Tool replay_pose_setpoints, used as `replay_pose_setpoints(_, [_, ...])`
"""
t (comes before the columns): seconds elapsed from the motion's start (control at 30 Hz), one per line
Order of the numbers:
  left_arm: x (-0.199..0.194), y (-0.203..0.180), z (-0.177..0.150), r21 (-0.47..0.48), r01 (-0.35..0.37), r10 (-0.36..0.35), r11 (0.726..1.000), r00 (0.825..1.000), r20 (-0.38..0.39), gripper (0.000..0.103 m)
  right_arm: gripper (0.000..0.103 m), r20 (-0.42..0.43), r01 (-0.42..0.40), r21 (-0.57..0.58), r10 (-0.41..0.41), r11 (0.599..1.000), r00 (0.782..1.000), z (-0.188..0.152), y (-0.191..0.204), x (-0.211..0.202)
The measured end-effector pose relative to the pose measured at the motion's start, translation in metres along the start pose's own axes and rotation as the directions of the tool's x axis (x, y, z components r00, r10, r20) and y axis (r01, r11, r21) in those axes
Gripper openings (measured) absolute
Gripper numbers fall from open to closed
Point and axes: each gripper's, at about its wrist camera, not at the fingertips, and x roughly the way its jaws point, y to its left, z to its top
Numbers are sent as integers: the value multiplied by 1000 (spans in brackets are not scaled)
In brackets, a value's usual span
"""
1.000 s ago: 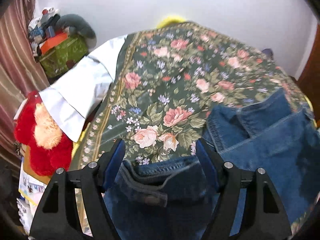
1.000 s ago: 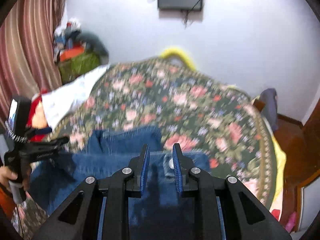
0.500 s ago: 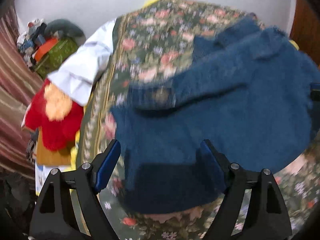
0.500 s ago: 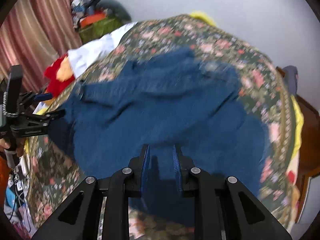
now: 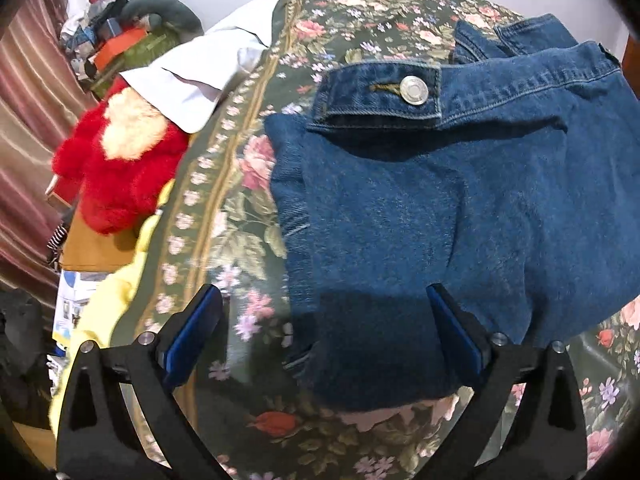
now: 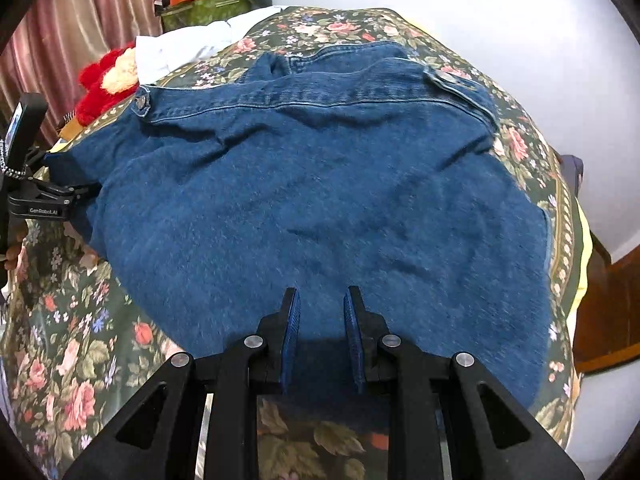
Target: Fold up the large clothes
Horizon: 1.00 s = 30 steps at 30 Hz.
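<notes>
A blue denim jacket (image 5: 400,208) lies spread over the floral bedspread (image 5: 340,28), with its buttoned waistband tab (image 5: 415,89) at the far side. My left gripper (image 5: 323,292) hovers over the jacket's near left corner. Its jaws are opening wide, and the denim lies below and between them without either pad pressing on it. In the right wrist view the jacket (image 6: 320,184) fills the bed. My right gripper (image 6: 322,336) is shut on the jacket's near hem, with the cloth pinched between the narrow blue pads. The left gripper (image 6: 40,196) shows at the left edge of that view.
A red plush toy (image 5: 120,168) and a white cloth (image 5: 200,68) lie at the bed's left side, with a yellow sheet (image 5: 104,300) below the edge. A pile with a green bag (image 6: 204,8) stands by the striped curtain (image 5: 28,100). Wooden furniture (image 6: 608,300) is on the right.
Both grippers came down and the jacket went from hanging bunched to lying spread on the bed. The left jaws widened and let go of the hem. The right jaws stayed pinched.
</notes>
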Motion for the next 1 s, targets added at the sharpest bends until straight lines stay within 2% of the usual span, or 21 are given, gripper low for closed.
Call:
replay_pose_setpoints(0.13, [-9, 19, -5, -31, 20, -20, 999, 1000, 0, 103, 18, 5, 10, 5, -10, 1000, 1000, -6, -13, -13])
replay_pose_setpoints(0.2, [-12, 25, -8, -40, 32, -32, 999, 999, -1, 103, 19, 4, 96, 4, -96, 995, 995, -11, -21, -19])
replay_pose_setpoints(0.23, [-14, 28, -11, -44, 32, -33, 999, 999, -1, 103, 19, 5, 97, 11, -97, 995, 995, -15, -27, -22])
replay_pose_setpoints(0.33, [-20, 33, -17, -52, 20, -20, 998, 1000, 3, 102, 19, -5, 69, 92, -69, 993, 998, -28, -53, -30])
replay_pose_setpoints(0.5, [-34, 44, -27, -90, 2, -1, 996, 1000, 10, 102, 19, -42, 126, 189, -120, 974, 992, -51, -90, -40])
replay_pose_setpoints(0.6, [-46, 45, -31, -96, -33, 35, 995, 999, 27, 102, 19, -117, 221, 214, -199, 952, 973, -67, -107, -39])
replay_pose_setpoints(0.7, [-64, 51, -34, -109, -97, 104, 989, 993, 61, 102, 19, -140, 220, 251, -190, 942, 972, -83, -120, -44])
replay_pose_setpoints(0.83, [-91, 68, -36, -173, -124, 142, 977, 985, 100, 102, 19, -98, 194, 292, -173, 937, 980, -90, -126, -64])
replay_pose_setpoints(1.0, [-137, 84, -36, -278, -29, 87, 960, 975, 202, 102, 19, 7, 187, 275, -196, 943, 981, -76, -108, -96])
